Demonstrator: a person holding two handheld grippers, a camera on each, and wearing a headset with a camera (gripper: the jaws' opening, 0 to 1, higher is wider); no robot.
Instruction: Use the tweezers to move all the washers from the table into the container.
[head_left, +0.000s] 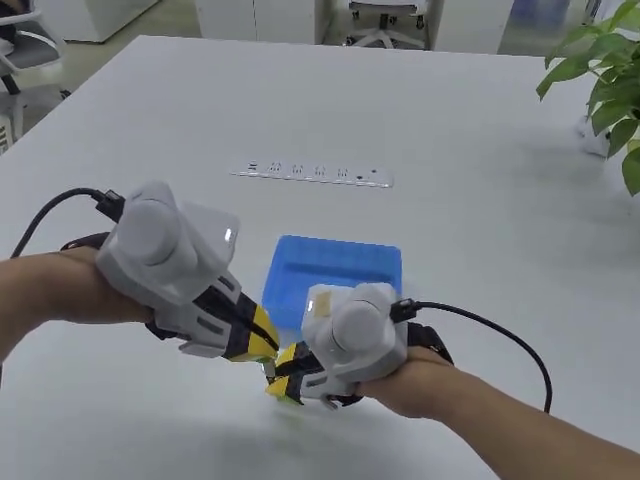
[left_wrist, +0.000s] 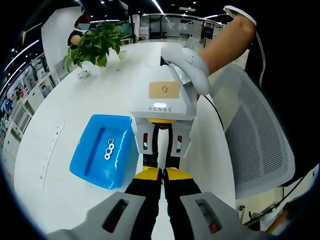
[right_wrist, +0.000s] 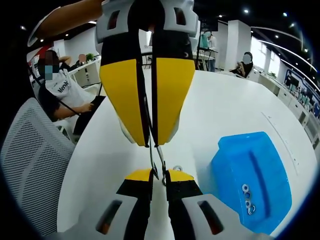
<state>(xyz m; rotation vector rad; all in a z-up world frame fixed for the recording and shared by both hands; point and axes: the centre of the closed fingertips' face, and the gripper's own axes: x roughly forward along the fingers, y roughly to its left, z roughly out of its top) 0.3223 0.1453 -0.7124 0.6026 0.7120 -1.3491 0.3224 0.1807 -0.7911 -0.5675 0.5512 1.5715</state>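
Nearest, the right tongs (right_wrist: 159, 176) are drawn close about the tips of the tweezers (right_wrist: 156, 160); whether they pinch cannot be told. Tip to tip with them, the left tongs (right_wrist: 151, 144) are pressed together on the tweezers' other end. One washer (right_wrist: 177, 168) lies on the white surface (right_wrist: 225, 110) just beside the tips. Farther off, the blue container (right_wrist: 265, 150) holds several washers (right_wrist: 247, 197).

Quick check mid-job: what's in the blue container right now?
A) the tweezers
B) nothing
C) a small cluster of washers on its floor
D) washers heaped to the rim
C: a few washers lie close together on the floor of the blue container, as both gripper views show.
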